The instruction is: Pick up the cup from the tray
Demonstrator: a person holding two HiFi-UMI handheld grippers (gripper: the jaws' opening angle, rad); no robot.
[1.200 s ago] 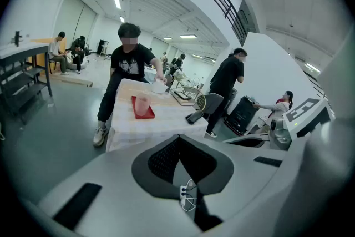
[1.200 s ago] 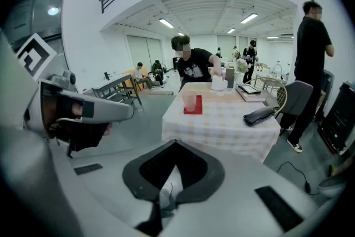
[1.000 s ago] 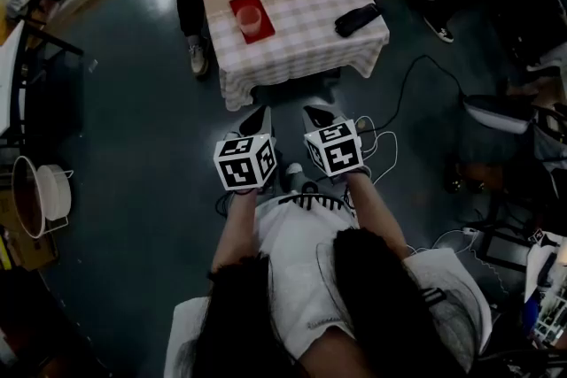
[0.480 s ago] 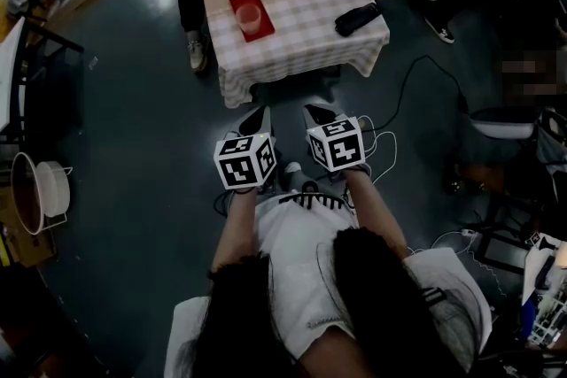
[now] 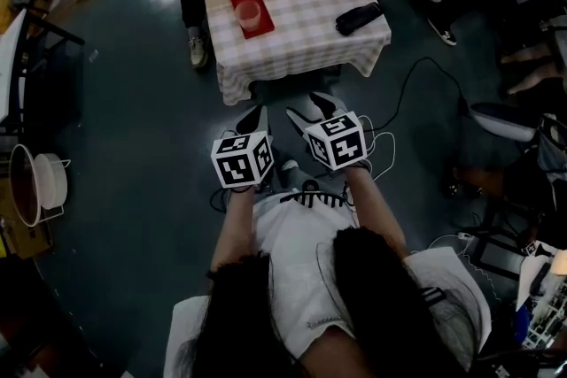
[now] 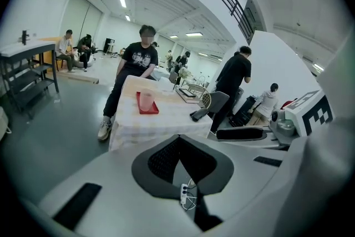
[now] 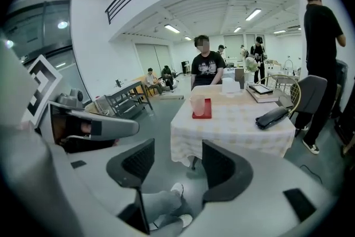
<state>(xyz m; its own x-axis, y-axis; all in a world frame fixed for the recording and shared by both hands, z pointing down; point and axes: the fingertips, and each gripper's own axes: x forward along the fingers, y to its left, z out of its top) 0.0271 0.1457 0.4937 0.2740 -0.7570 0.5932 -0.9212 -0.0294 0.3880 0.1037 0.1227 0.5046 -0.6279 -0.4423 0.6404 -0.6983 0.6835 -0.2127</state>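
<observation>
1. Cup (image 5: 249,13) stands upright on tray (image 5: 264,20), on table (image 5: 301,40), well apart from both grippers and untouched.
2. Progress: no step is done; approach, grasp and lift are all left.
3. Left gripper (image 5: 254,118): jaws together, empty.
4. Right gripper (image 5: 314,111): jaws have just been opening and stand moderately apart, nothing between them.
5. Count: one cup, one tray, two grippers.
</observation>
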